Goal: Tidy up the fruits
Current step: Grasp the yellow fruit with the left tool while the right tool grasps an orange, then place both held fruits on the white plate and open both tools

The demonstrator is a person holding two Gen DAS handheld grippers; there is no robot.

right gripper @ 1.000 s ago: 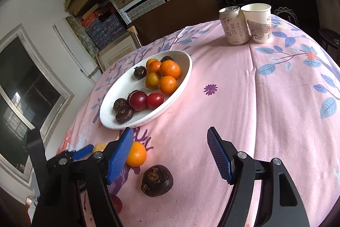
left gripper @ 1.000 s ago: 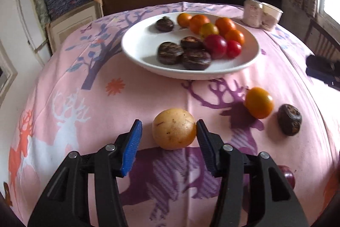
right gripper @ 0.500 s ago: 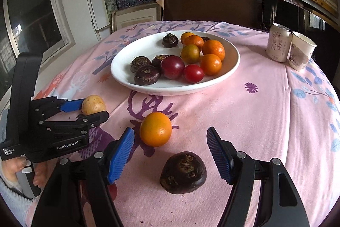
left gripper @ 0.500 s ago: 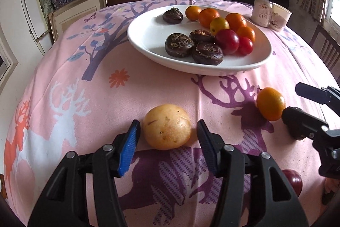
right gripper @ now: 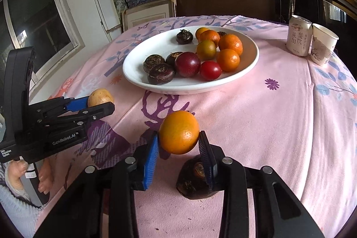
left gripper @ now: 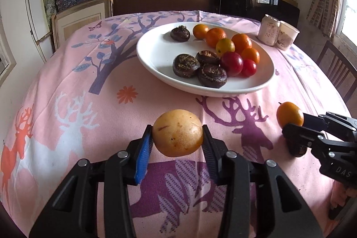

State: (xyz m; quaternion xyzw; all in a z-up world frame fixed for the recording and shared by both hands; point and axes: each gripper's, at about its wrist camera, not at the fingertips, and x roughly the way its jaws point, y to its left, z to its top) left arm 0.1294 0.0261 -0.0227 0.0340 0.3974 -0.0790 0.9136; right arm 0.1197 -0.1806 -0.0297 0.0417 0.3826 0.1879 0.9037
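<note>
Left wrist view: the left gripper (left gripper: 177, 141) jaws pinch the yellow fruit (left gripper: 177, 133) just above the table (left gripper: 67, 81), short of the plate (left gripper: 156, 55). Right wrist view: the right gripper (right gripper: 178, 144) jaws clamp an orange (right gripper: 179, 132); a dark fruit (right gripper: 191, 180) waits on the cloth. Most fruit is plated.

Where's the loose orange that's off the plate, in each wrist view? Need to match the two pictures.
Left wrist view: the orange sits at the right edge, between the fingers of the right hand-held gripper.
Right wrist view: the orange is low and central, clamped between the fingers of that camera's own hand-held gripper.
Shared landmark: the white plate of fruit lies beyond the orange in both views.
</note>
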